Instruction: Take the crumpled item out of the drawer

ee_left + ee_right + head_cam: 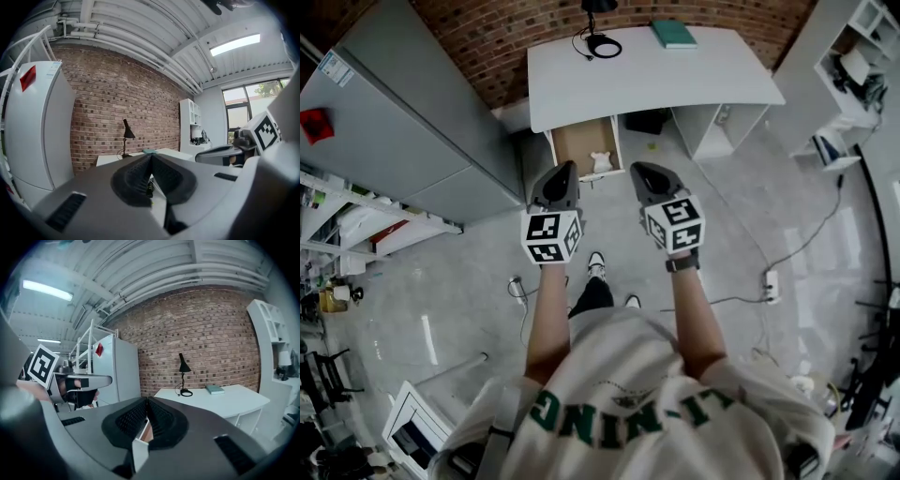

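Note:
The drawer [586, 142] stands pulled out under the white desk [647, 84]. A small white crumpled item [601, 161] lies at its front right. My left gripper [566, 167] is held in the air just short of the drawer's front edge, jaws shut and empty. My right gripper [637, 169] hangs beside it to the right, also shut with nothing in it. In the left gripper view the left gripper [151, 157] points at the desk with its jaws met. The right gripper view shows the right gripper [146, 400] closed at the tips, with a strip of the drawer below them.
A black lamp [598, 37] and a teal book [674, 34] sit on the desk. A tall grey fridge [394, 131] stands left of the drawer and white shelving [853, 66] at the right. A power strip [771, 281] and cables lie on the floor.

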A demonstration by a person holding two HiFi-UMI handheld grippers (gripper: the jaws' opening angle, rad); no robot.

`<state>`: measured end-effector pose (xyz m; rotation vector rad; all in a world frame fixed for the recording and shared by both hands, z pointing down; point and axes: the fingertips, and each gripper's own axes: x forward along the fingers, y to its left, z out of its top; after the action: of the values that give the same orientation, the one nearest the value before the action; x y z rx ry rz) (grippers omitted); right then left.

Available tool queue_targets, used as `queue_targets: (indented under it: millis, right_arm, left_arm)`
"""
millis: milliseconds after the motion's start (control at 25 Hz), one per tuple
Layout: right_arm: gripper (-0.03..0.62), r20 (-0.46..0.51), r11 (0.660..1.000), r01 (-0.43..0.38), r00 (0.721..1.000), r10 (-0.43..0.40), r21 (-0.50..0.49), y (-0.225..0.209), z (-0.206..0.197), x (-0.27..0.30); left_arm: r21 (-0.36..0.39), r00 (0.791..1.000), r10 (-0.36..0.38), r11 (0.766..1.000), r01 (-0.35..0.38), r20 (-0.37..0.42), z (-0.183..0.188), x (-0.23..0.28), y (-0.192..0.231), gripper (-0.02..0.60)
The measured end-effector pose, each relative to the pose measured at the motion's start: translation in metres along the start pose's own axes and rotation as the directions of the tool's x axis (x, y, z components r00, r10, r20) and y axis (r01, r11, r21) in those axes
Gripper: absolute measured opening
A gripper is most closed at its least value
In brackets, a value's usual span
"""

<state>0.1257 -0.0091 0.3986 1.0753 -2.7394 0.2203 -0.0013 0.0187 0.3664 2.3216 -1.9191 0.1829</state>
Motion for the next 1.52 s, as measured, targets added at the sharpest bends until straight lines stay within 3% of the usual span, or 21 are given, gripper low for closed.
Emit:
queue_targets:
  millis: [400, 600, 880, 1160, 1520]
  right_arm:
    - [0.005, 0.009, 0.997, 0.077, 0.997, -0.078, 0.019, -0.036, 0.042, 0.069]
    - [0.006, -0.035, 0.995, 0.102, 0.994, -0.102, 0.001, -0.031, 0.037, 0.112]
    - [0.006, -0.085, 0.991, 0.132, 0.988, -0.13, 0.011, -0.034, 0.019, 0.161]
    - [0.006, -0.189, 0.989, 0.142, 0.973, -0.13, 0.05, -0.026, -0.032, 0.197]
    - [0.006, -0.283, 0.987, 0.121, 0.955, -0.086, 0.11, -0.043, -0.091, 0.221]
  left_arm:
    - [-0.003, 0.998, -0.062, 0.998, 0.062, 0.016, 0.022, 0.077, 0.049, -0.002]
    - [0.007, 0.993, -0.096, 0.995, 0.096, -0.074, -0.003, 0.109, 0.087, -0.002]
    - [0.0, 0.979, -0.169, 0.985, 0.17, -0.114, -0.034, 0.14, 0.117, -0.002]
    - [-0.042, 0.946, -0.235, 0.972, 0.231, -0.223, -0.088, 0.166, 0.136, -0.002]
    - [-0.093, 0.873, -0.319, 0.947, 0.306, -0.37, -0.164, 0.212, 0.119, 0.0]
